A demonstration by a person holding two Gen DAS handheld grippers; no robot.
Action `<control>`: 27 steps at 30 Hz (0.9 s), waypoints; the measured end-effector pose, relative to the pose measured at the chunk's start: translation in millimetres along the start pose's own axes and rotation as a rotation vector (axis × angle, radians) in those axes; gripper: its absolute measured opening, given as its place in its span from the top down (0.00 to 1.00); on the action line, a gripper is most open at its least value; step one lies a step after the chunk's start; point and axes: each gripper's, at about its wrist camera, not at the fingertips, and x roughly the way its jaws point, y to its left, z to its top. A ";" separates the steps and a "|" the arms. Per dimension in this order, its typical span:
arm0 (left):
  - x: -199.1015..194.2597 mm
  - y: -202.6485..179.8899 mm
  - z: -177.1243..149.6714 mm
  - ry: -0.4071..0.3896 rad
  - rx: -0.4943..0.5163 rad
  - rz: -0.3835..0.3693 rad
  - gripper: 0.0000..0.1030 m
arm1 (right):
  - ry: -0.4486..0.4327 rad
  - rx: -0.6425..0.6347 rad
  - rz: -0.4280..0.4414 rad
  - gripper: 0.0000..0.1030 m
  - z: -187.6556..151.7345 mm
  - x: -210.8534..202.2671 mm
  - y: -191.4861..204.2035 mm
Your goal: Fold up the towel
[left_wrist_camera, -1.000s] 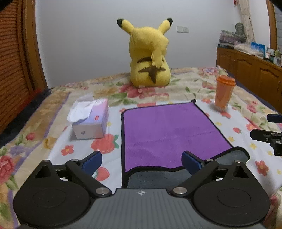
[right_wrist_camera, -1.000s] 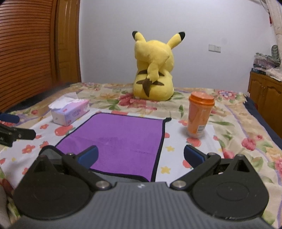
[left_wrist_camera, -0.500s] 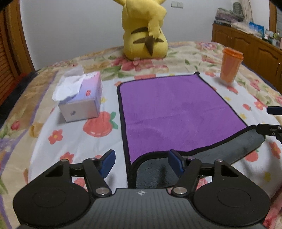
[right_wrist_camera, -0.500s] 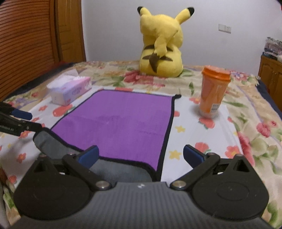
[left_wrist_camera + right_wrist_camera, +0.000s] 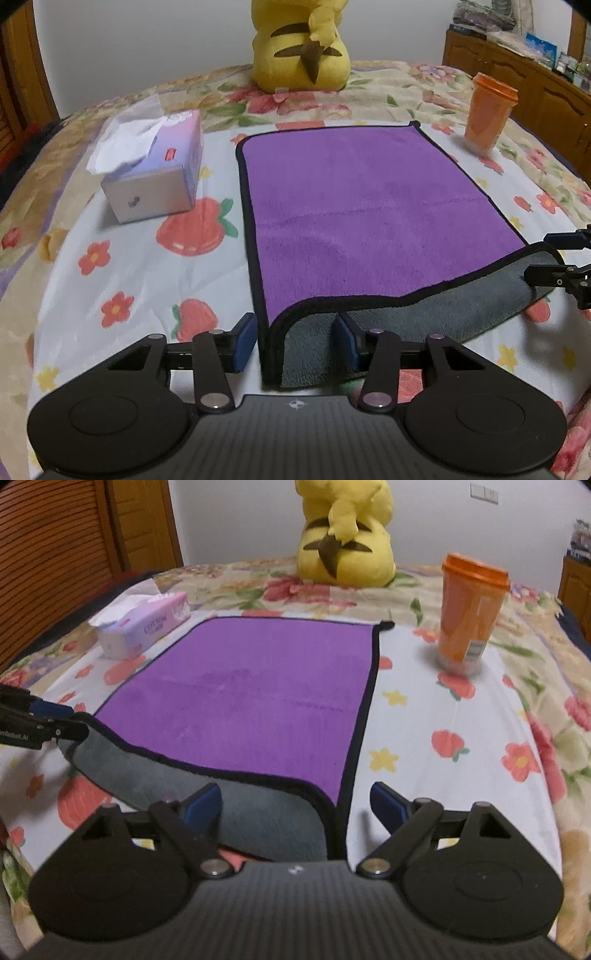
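Purple towel (image 5: 362, 206) lies flat on the flowered bedspread (image 5: 122, 273), its near edge turned up to show grey backing. The left gripper (image 5: 297, 341) has its jaws closing around the near left corner, one pad still clear of the cloth. The right gripper (image 5: 295, 805) straddles the near right corner, jaws narrowing but spread wide. The plush toy (image 5: 345, 535) is cut off at the top. "COTTON" reads on the tissue box (image 5: 147, 627); the orange cup (image 5: 471, 609) label is illegible.

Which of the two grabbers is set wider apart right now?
The right gripper: its jaws stand wide, with the towel's near corner loose between them. The left gripper has been closing and stands much narrower around its corner.
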 end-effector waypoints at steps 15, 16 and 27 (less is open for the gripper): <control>3.1 -1.1 -2.4 0.023 -0.011 0.003 0.72 | 0.061 0.046 0.071 0.49 1.8 3.5 -8.2; 2.8 -0.8 -2.2 0.022 -0.014 0.004 0.75 | 0.063 0.050 0.070 0.54 1.9 3.4 -9.1; -5.5 -2.8 -0.5 -0.007 -0.005 -0.014 0.91 | 0.065 0.019 0.077 0.94 3.3 2.6 -10.4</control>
